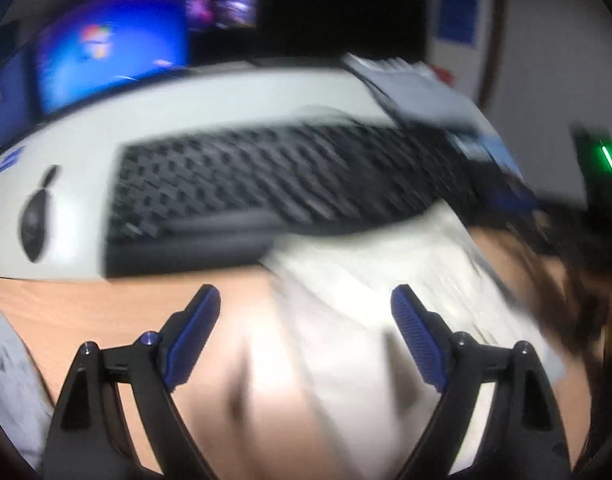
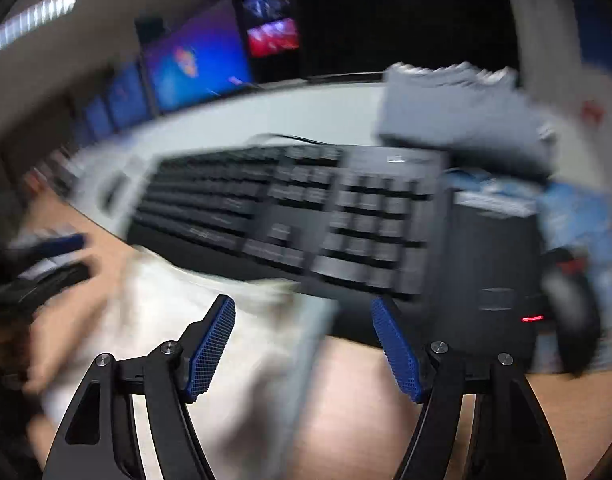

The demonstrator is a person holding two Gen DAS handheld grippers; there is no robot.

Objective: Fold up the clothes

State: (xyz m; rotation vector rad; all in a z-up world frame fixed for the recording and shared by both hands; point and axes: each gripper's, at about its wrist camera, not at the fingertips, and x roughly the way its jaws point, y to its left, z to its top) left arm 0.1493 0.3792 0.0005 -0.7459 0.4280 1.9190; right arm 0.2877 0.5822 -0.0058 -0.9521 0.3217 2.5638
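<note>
A cream garment [image 1: 358, 280] lies crumpled on the wooden table [image 1: 105, 308], its far edge against the keyboard. My left gripper [image 1: 306, 304] hovers over it, open, the blue pads [image 1: 197, 324] wide apart and touching nothing. In the right wrist view the same garment [image 2: 165, 320] spreads from the centre to the left. My right gripper [image 2: 301, 302] is open above the garment's right edge and holds nothing. At the left edge of that view the left gripper [image 2: 49, 248] shows as a blur with a hand [image 2: 69, 304] beside it. Both views are smeared by motion.
A black keyboard [image 2: 306, 216] lies just beyond the garment on a white desk surface [image 1: 225, 100]. A mouse [image 1: 35, 220] is at its left. A stack of folded grey clothes [image 2: 458, 112] and a black box [image 2: 490, 260] stand at the right, with lit monitors [image 1: 109, 60] behind. Grey cloth [image 1: 5, 380] lies at the near left.
</note>
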